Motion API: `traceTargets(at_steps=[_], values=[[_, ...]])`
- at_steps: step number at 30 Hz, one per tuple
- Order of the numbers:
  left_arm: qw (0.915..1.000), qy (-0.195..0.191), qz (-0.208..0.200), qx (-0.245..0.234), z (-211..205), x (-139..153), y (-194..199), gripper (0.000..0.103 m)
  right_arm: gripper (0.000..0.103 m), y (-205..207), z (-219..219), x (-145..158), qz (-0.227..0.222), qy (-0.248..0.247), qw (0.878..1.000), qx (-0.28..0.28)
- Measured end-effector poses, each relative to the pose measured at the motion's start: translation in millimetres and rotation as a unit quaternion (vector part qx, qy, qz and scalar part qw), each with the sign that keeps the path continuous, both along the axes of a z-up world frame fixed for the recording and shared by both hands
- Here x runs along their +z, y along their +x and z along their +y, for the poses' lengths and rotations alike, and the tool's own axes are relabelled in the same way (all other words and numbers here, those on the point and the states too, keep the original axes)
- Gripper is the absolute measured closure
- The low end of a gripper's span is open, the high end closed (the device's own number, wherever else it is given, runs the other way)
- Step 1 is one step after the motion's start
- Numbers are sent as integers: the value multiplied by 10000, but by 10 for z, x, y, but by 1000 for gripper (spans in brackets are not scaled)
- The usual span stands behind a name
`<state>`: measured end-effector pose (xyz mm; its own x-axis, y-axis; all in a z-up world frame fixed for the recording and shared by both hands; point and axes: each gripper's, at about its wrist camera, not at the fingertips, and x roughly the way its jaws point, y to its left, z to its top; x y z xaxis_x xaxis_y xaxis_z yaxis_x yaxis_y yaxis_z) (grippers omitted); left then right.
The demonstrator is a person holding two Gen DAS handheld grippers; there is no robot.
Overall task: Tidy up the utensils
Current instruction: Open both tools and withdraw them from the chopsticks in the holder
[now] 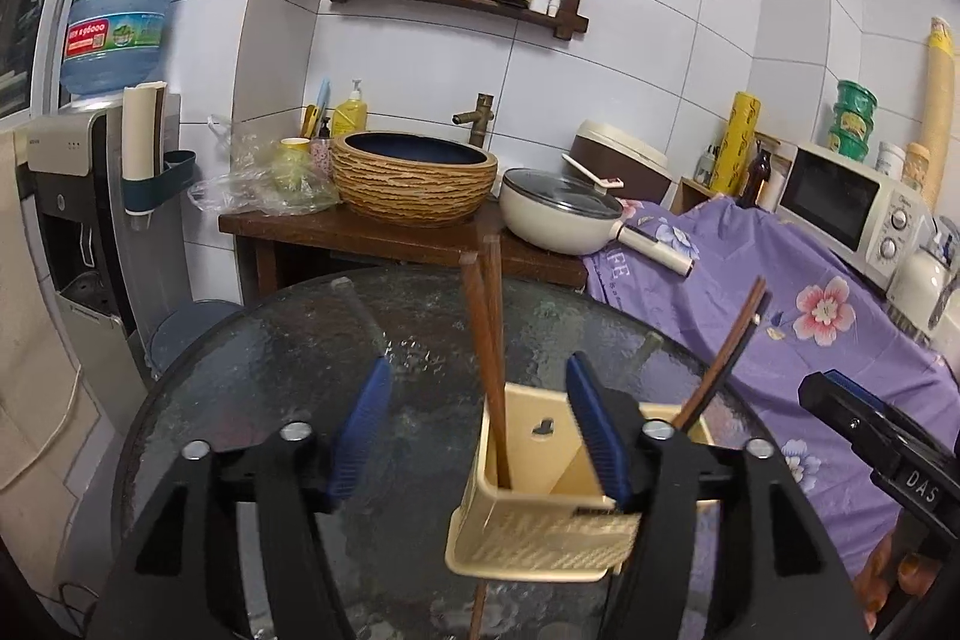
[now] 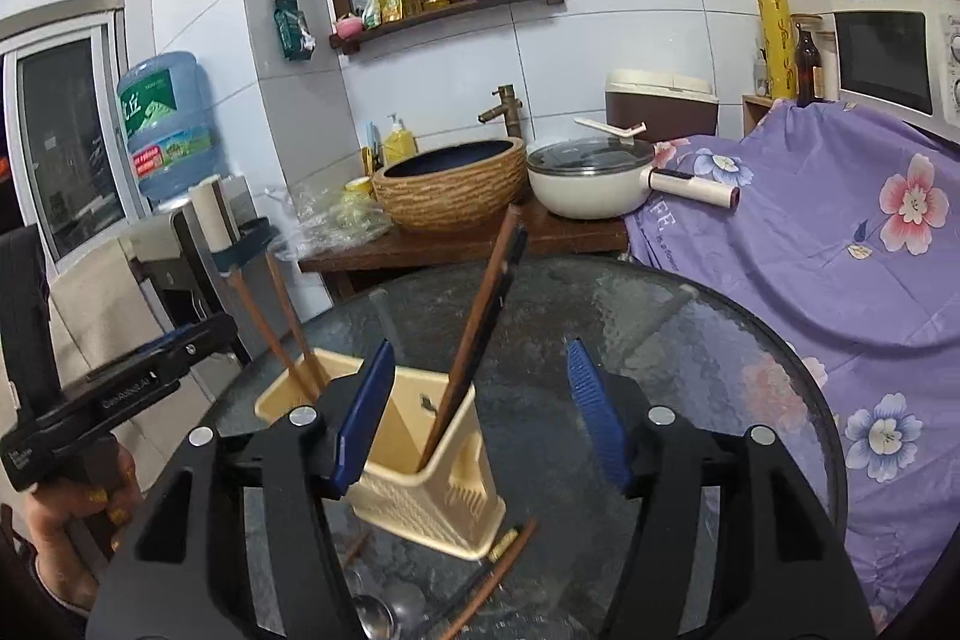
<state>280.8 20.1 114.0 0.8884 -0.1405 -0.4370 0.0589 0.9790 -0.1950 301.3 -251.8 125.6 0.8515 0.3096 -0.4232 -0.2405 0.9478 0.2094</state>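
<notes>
**Hovering over the utensil holder with both jaws spread**

Looking down my left wrist camera, I see the left hand-held gripper (image 1: 480,430) with its blue pads wide apart and nothing pinched between them. Its right pad stands in front of the cream utensil holder (image 1: 540,538), overlapping the holder's rim in the picture; I cannot tell whether it touches. The holder stands on the round dark glass tabletop (image 1: 270,370). A pair of brown chopsticks (image 1: 486,340) stands nearly upright in the holder's left compartment, and a second pair (image 1: 729,352) leans out to the right from the right compartment.

Through the right wrist camera, my right hand-held gripper (image 2: 480,418) is likewise open and grips nothing. Its left pad sits in front of the holder's near wall, while its right pad hangs over bare glass. The leaning pair rises between the two pads but farther back, clear of both. Just in front of the holder, loose utensils lie flat on the glass: a brown chopstick (image 2: 498,574) slanting toward the holder's corner, and a metal spoon (image 2: 372,610) partly hidden under the gripper body.

At the left edge of that view a hand (image 2: 78,532) grasps the handle of the other gripper.
</notes>
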Motion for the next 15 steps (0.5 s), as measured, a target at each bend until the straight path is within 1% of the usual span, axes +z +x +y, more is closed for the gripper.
traceTargets(at_steps=[1,3,5,9,11,13,15], values=[[10000,30,13,-22,14,-42,-51,34,40,-54,-6,-49,26,-21,10000,34],[9996,219,145,-97,27,-180,-158,30,37,-157,-9,-203,146,-121,9997,124],[9985,412,317,-143,30,-313,-213,29,37,-228,14,-380,341,-287,9988,207],[9933,715,890,-203,99,-734,-296,30,37,-309,103,-882,893,-777,9925,291],[9907,763,1100,-232,134,-895,-307,30,37,-306,152,-1143,1242,-910,9874,358],[9872,763,1383,-218,189,-1099,-309,31,37,-295,191,-1315,1504,-1026,9826,359],[9848,679,1582,-233,228,-1237,-308,37,37,-267,222,-1456,1660,-1136,9791,289]])
